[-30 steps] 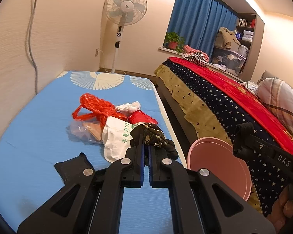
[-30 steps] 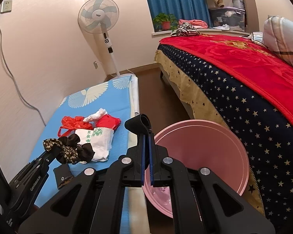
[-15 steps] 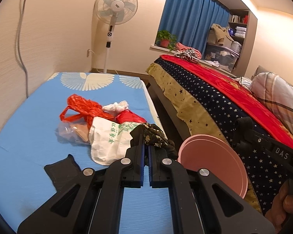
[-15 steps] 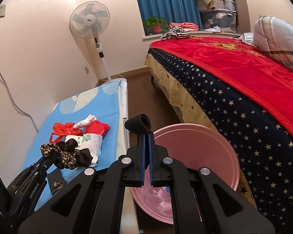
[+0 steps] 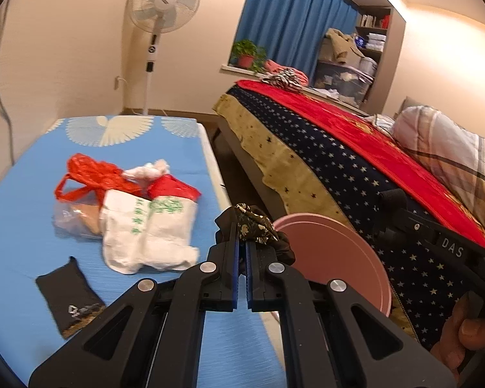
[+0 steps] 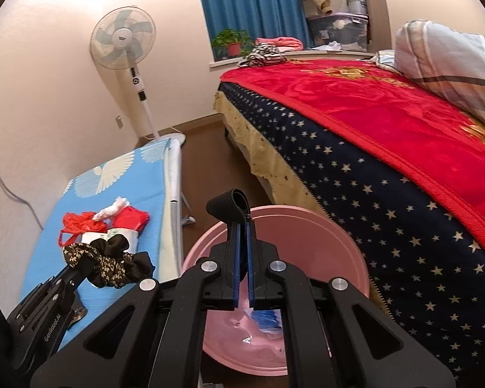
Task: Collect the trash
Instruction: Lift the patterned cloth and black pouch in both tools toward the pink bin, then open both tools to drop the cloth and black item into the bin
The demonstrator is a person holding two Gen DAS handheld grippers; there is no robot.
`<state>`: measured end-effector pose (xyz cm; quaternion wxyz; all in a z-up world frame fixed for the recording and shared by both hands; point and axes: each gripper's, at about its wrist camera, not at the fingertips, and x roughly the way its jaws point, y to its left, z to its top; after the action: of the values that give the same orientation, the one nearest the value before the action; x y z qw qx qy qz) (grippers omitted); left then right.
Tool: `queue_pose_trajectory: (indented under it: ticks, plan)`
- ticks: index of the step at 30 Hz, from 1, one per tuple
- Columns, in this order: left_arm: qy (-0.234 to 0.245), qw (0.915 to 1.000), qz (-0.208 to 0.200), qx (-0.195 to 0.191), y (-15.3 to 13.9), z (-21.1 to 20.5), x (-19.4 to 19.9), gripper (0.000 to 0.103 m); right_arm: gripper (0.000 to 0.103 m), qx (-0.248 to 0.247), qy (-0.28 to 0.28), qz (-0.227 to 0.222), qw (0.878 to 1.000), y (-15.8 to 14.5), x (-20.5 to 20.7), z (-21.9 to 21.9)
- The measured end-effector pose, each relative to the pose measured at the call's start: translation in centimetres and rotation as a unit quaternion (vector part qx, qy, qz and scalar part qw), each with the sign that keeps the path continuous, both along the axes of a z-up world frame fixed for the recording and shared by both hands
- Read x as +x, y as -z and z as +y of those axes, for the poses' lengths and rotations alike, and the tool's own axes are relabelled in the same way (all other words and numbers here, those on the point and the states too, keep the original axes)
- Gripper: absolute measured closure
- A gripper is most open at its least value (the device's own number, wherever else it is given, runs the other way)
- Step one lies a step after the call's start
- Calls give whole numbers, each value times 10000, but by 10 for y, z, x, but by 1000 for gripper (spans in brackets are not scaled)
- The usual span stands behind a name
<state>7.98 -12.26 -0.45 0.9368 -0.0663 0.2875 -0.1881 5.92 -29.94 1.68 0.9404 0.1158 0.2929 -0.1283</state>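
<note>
Left gripper (image 5: 241, 242): jaws nearly closed, pinching a black scrunchie (image 5: 255, 226) with a small floral print; the fabric bunches out above and to the right of the tips.
Left gripper, other view: in the right wrist view it enters from the lower left with the scrunchie (image 6: 110, 260) at its tip, above the edge of the blue mat (image 6: 119, 174).
Right gripper (image 6: 242, 226): jaws nearly closed on a black elastic band (image 6: 229, 205), whose loop stands up above the tips.
Right gripper, place: it points over the pink basin (image 6: 323, 249), which stands on the floor between the mat and the bed (image 6: 388, 168).
Basin contents: a blue scrap and some pale wrapper lie in the bottom, partly behind the gripper's frame.
Trash on the mat: a red plastic bag (image 5: 90, 174), a crumpled white tissue (image 5: 150, 169), a red packet (image 5: 171, 189), a white bag with green print (image 5: 148, 229), a clear bag (image 5: 71, 220) and a flat black pouch (image 5: 69, 294) lying apart near the front.
Hidden or cut off: the basin (image 5: 336, 258) is partly covered by the left gripper's frame; the clear bag's contents are hard to make out.
Hand: a person's fingers (image 5: 468, 333) show at the lower right edge, cut off by the frame.
Background: a standing fan (image 5: 163, 6) by the wall, blue curtain (image 5: 294, 29) behind the bed.
</note>
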Motion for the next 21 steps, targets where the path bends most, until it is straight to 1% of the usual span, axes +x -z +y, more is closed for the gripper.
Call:
queue_pose_trajectory:
  ticks: [7, 21]
  plan:
    - [270, 9996, 40, 65, 4, -21, 2, 100, 99, -19, 303, 35, 9995, 2, -3, -16]
    - [540, 9980, 314, 51, 18, -47, 11, 100, 99, -27, 450, 131, 9989, 9, -2, -30]
